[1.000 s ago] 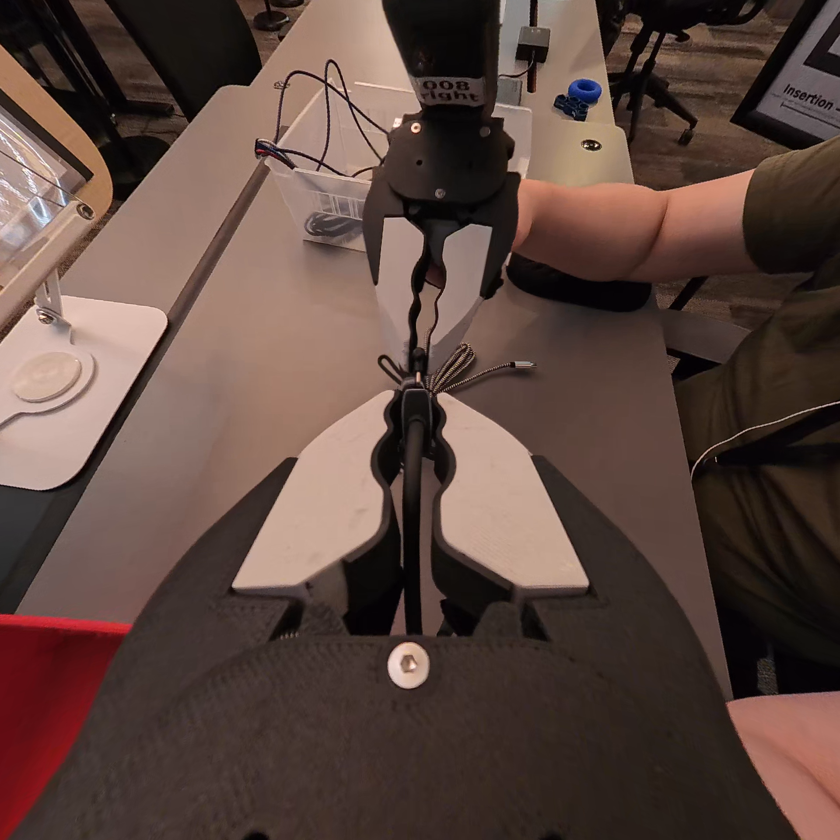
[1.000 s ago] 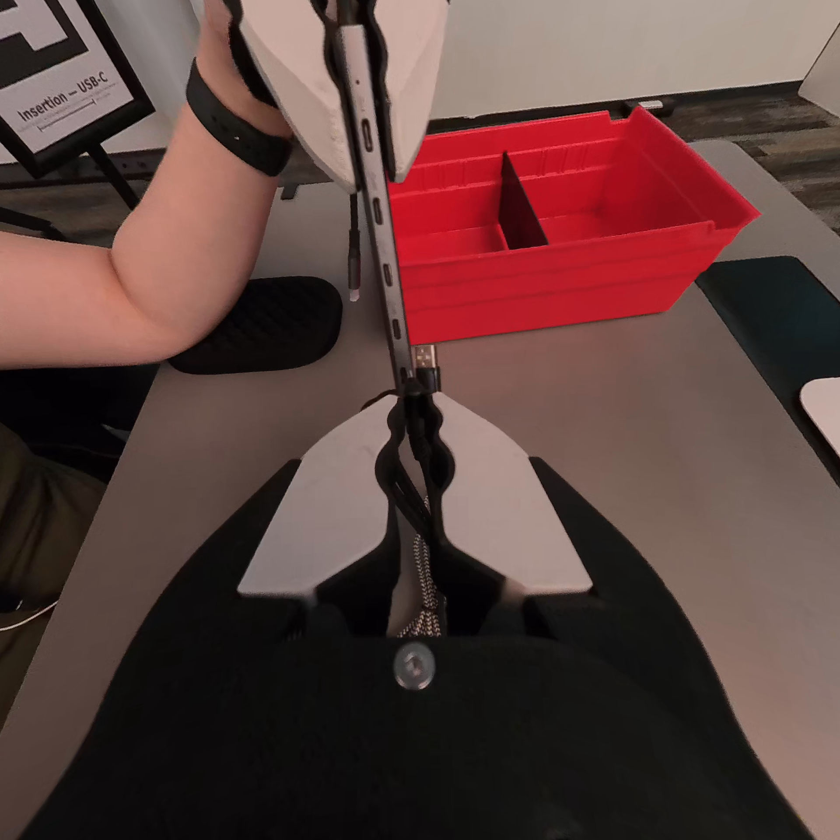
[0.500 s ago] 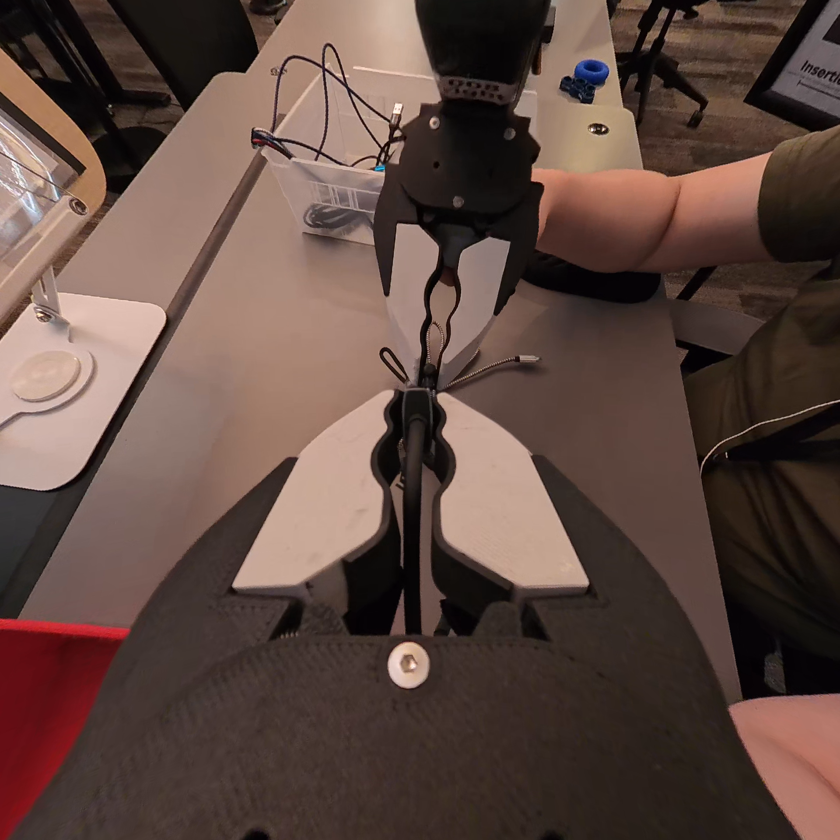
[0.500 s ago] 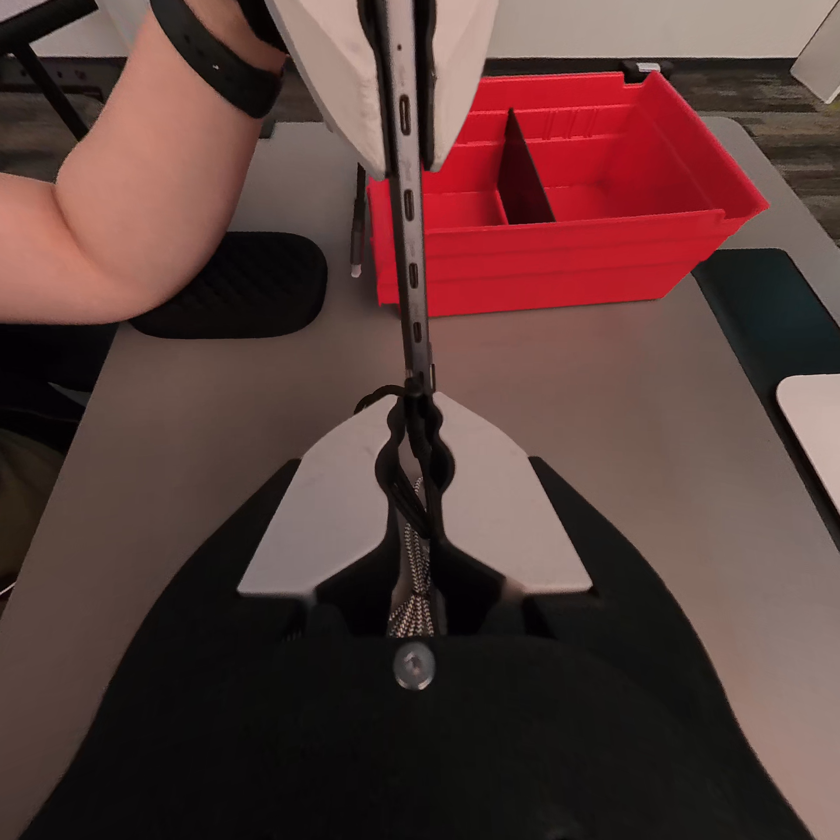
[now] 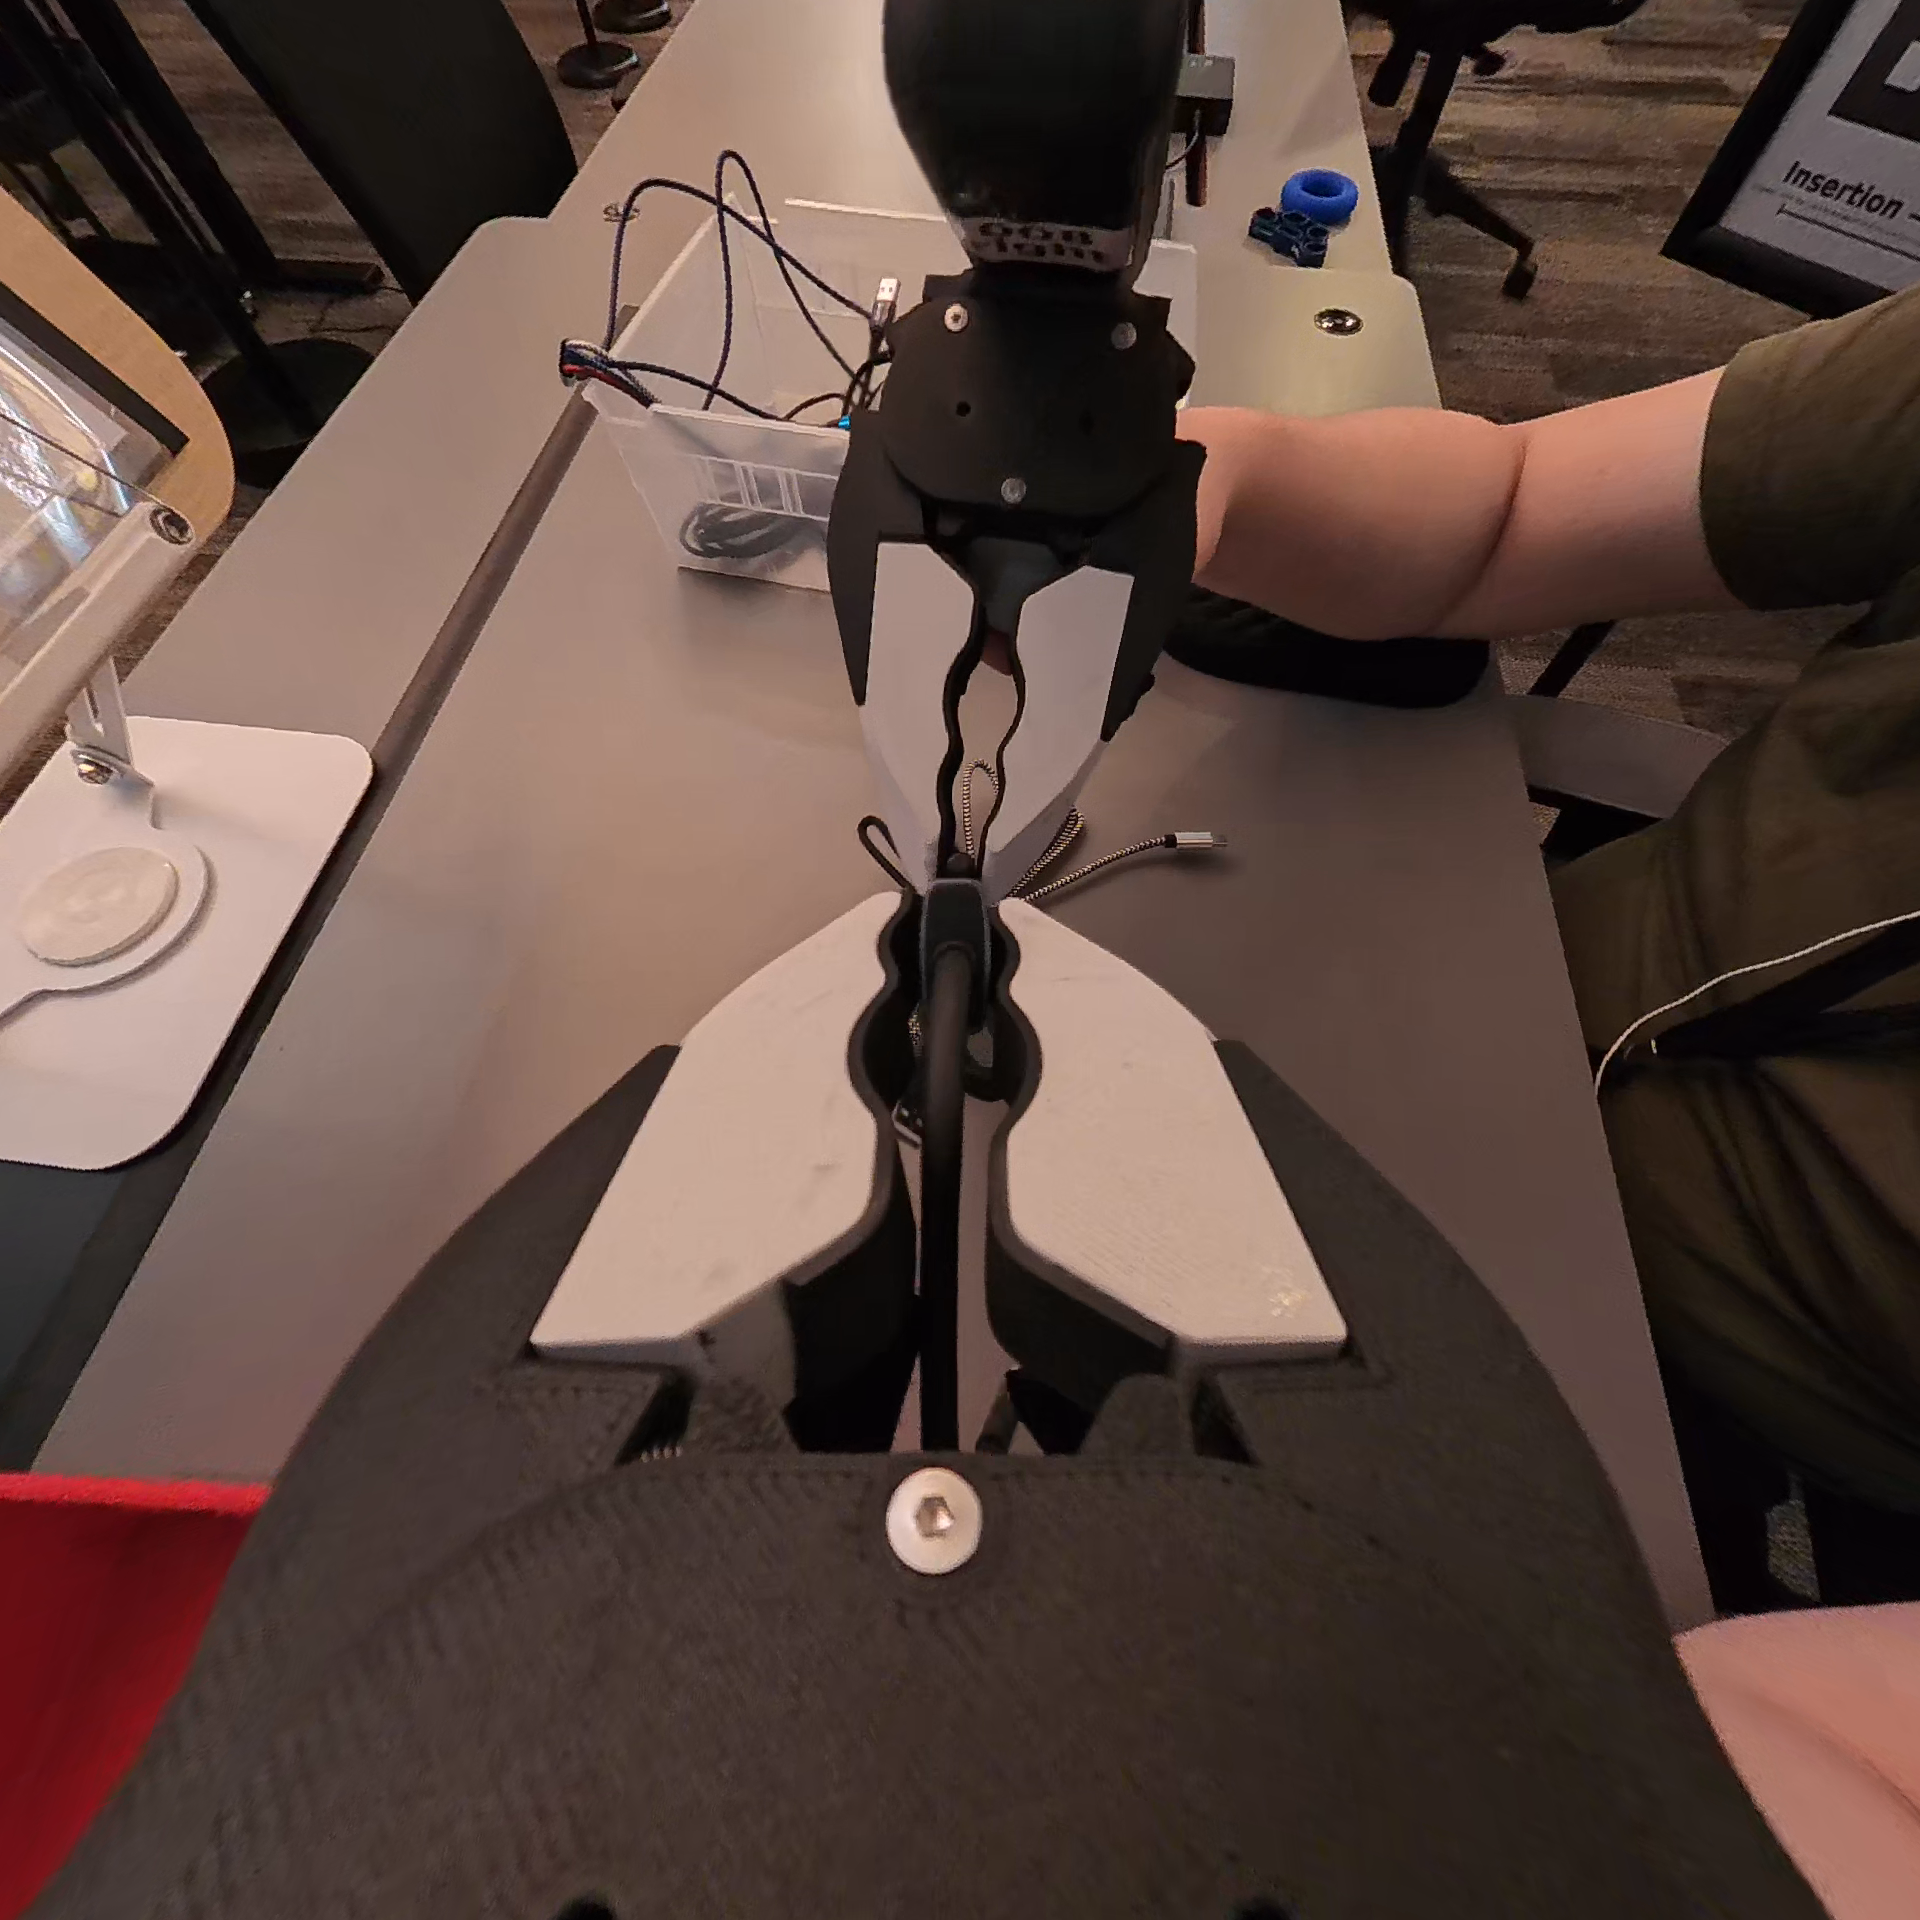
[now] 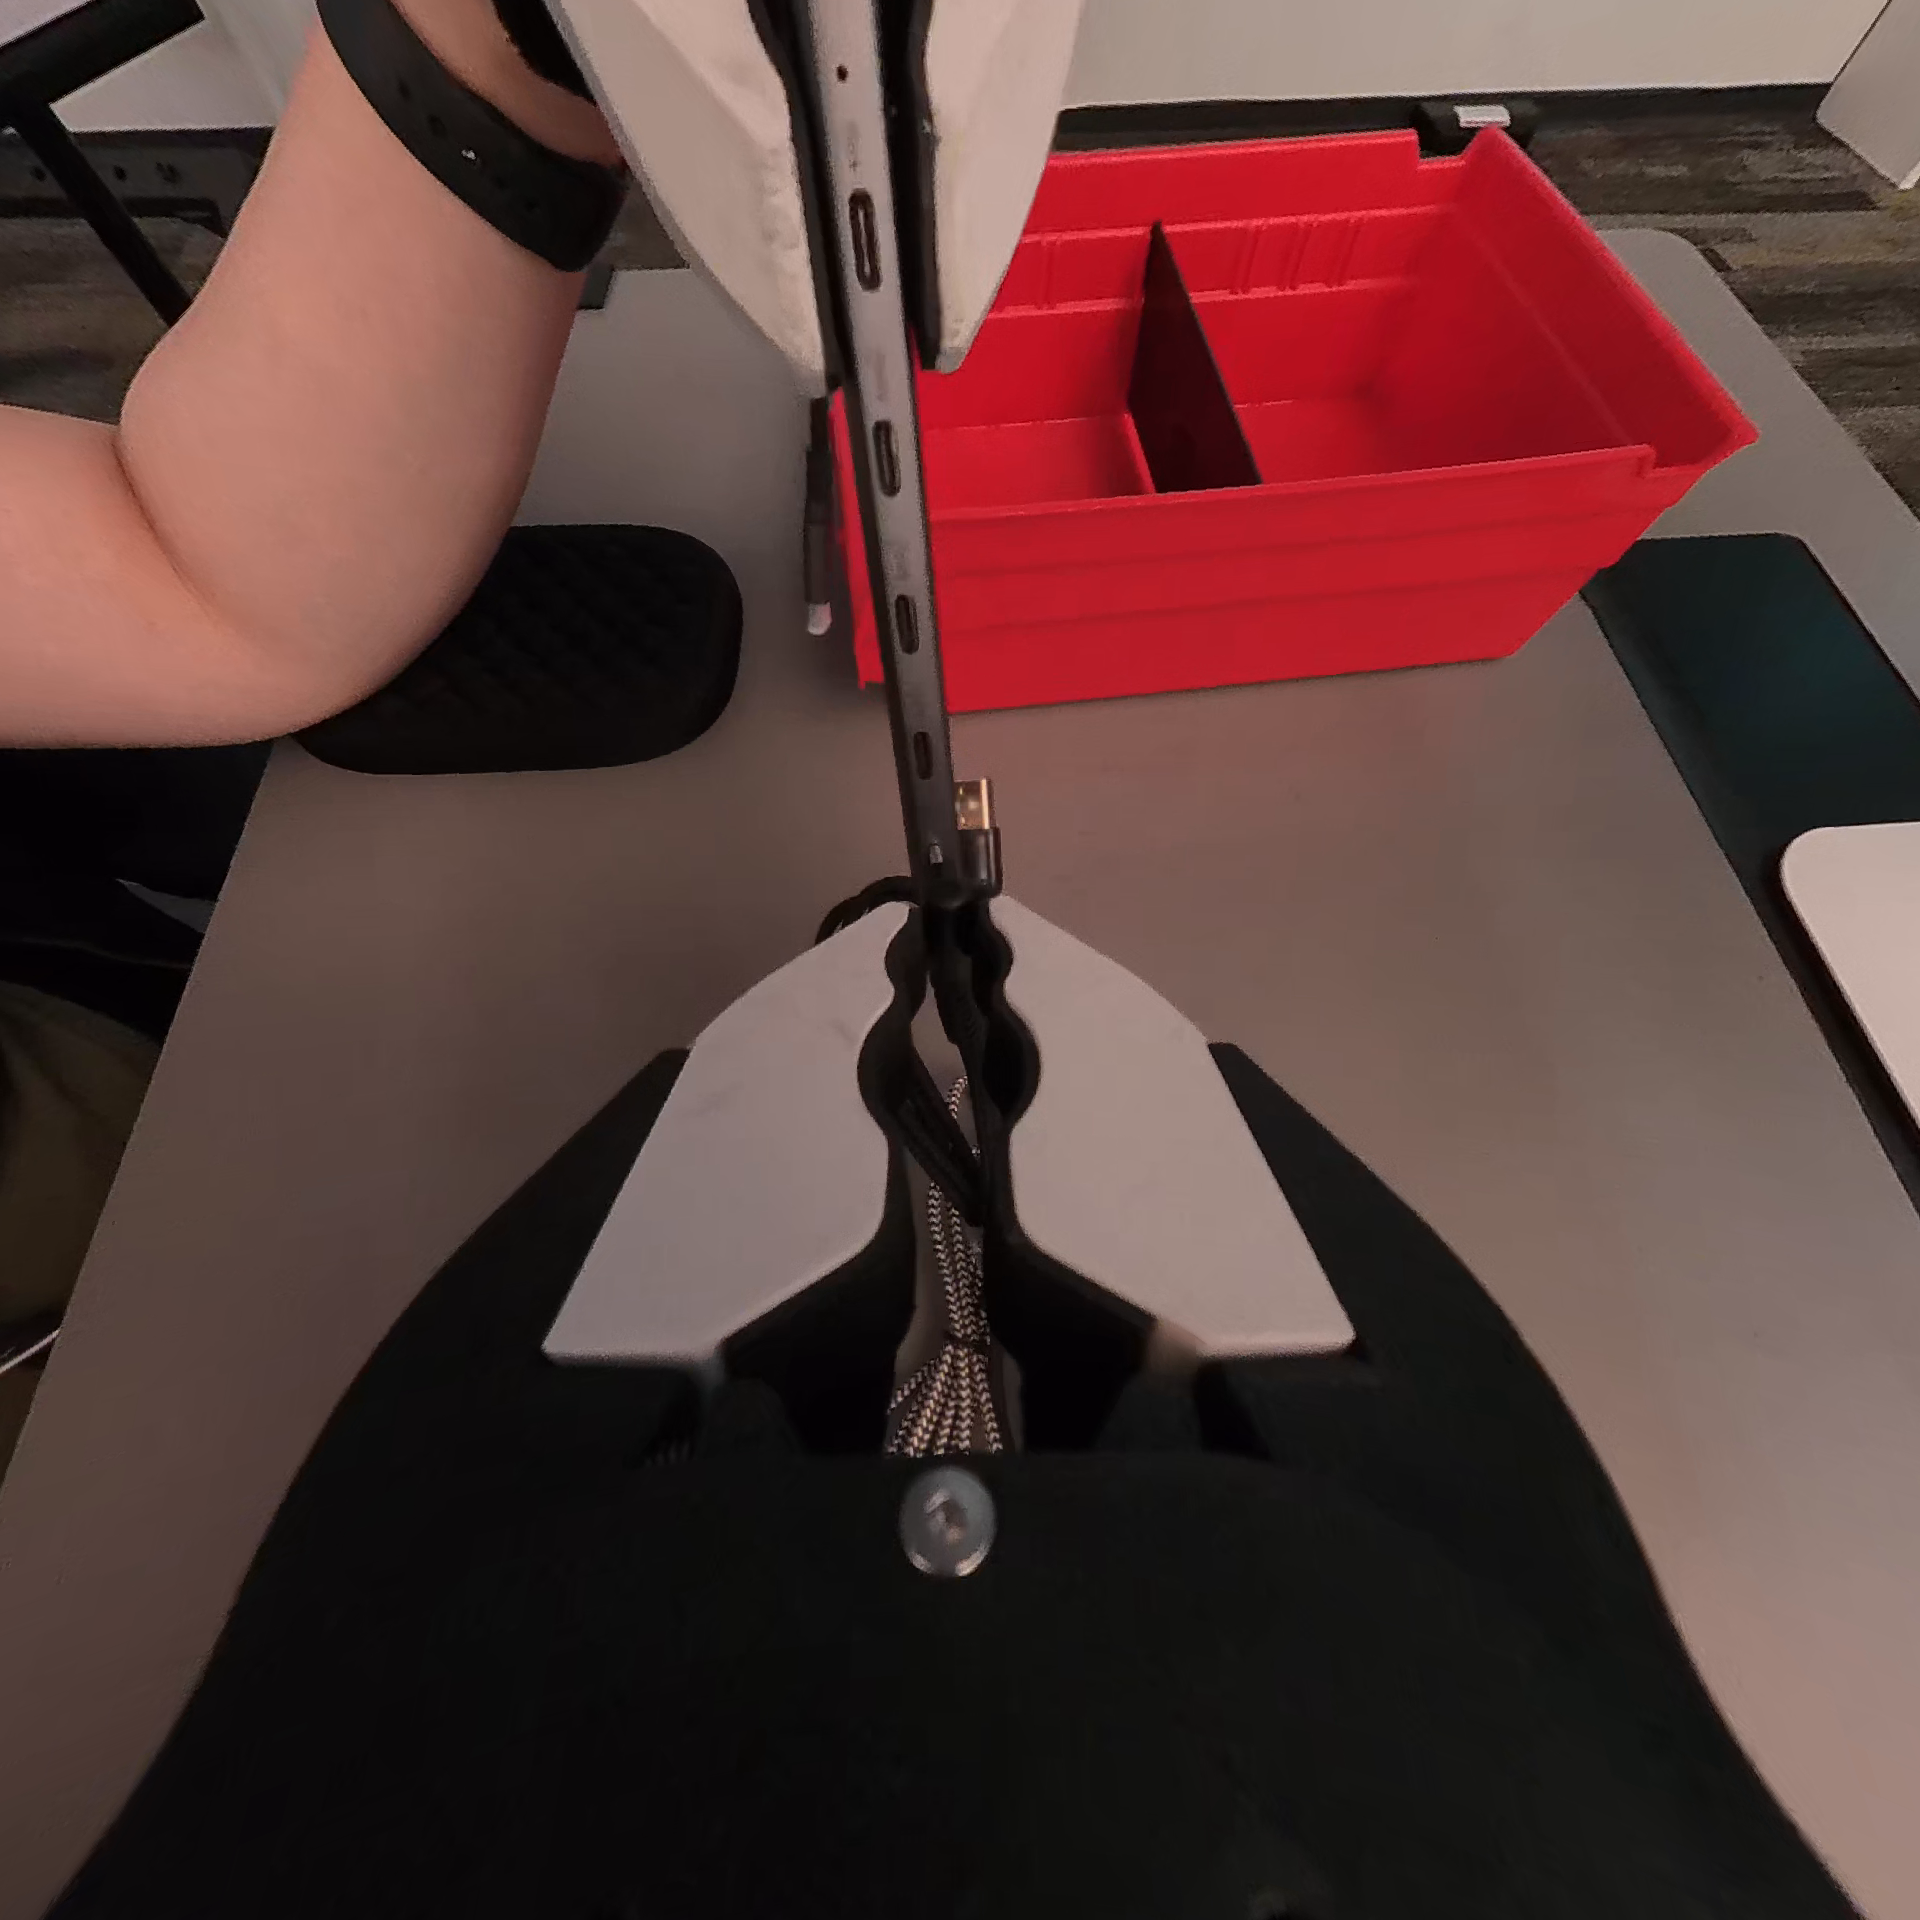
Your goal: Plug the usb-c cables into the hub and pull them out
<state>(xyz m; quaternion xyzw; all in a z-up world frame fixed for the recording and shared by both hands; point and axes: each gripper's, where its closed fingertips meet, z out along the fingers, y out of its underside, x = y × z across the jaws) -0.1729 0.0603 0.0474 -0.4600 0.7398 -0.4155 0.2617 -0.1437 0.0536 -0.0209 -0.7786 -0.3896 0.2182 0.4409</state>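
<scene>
the slim dark grey metal hub (image 6: 902, 582), a long bar with a row of small oval ports along one edge, is held by the left tongs (image 6: 873, 353), which are closed on its far end, so that its long axis runs straight from those tongs toward the right tongs (image 6: 951, 914). the right tongs are closed on the black usb-c cable (image 6: 961, 1008) just behind its plug (image 6: 975, 831), and a black-and-white braided cable (image 6: 951, 1340) is seen running back between the fingers as well. the plug lies touching the near end of the hub, beside the last port, with its metal tip pointing along the bar and not into the port edge; whether it is seated in anything cannot be told. the coming move is judged to turn on this: the plug must be turned across the hub's long axis before it can be pressed in. everything is held above the grey desk (image 6: 1351, 935), with a red plastic divided bin (image 6: 1299, 561) behind. a second braided cable end with a silver plug (image 5: 1195, 840) lies loose on the desk.
</scene>
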